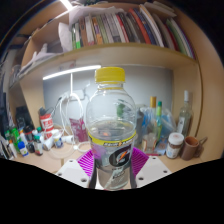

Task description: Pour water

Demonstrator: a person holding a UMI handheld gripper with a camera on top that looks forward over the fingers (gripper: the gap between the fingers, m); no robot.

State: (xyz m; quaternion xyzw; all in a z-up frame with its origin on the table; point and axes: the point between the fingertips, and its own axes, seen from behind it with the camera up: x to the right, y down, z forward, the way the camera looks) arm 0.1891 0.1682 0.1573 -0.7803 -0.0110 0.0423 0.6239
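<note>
I grip the Gatorade bottle point(111, 125) upright, pads point(88, 163) clamped at its label so it won't slip. Glass point(72, 118) at ten o'clock, likely the pour target.

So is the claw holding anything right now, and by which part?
Yes. The claw is shut on the clear bottle with the yellow cap, its purple pads pressing either side of the lower body at the label, well below the cap.

A cluttered tabletop point(170, 168) is seen beyond the tongs point(111, 165), crowded with small bottles point(28, 140) and jars point(176, 145). Above it, a shelf point(140, 55) is lined with books point(120, 25).
</note>
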